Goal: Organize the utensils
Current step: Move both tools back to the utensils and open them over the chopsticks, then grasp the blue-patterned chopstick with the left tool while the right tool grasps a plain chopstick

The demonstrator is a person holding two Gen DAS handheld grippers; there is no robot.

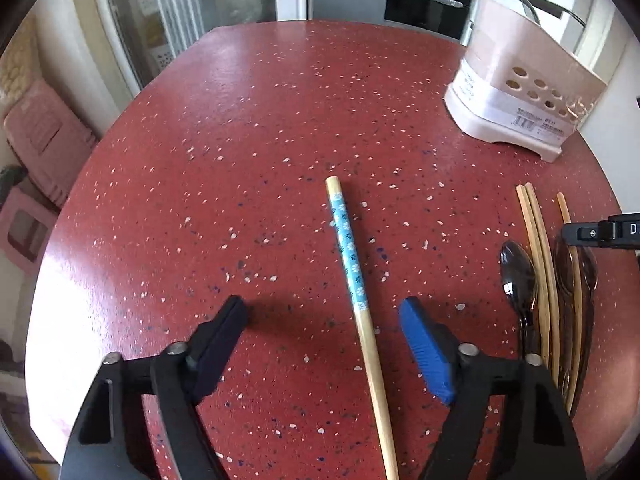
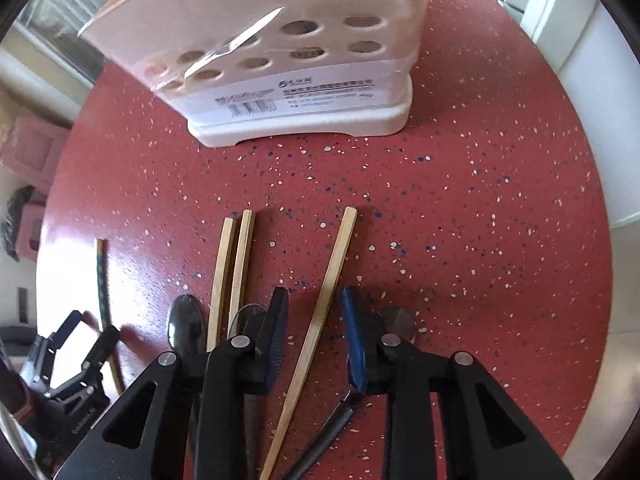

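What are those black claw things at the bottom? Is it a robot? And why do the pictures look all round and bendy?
No robot. A person holds a pincher tool in each hand, and a small camera on each tool looks out along its two fingers. That lens bends everything round.

One picture is from the left gripper. Its jaws are wide open on either side of a chopstick with a blue flowered band, not touching it.

The other picture is from the right gripper. Its jaws sit close around a plain wooden chopstick, but I see gaps, so it is not squeezed.

On the red speckled table also lie two more chopsticks and some dark spoons. The pink holder with round holes is for the utensils.
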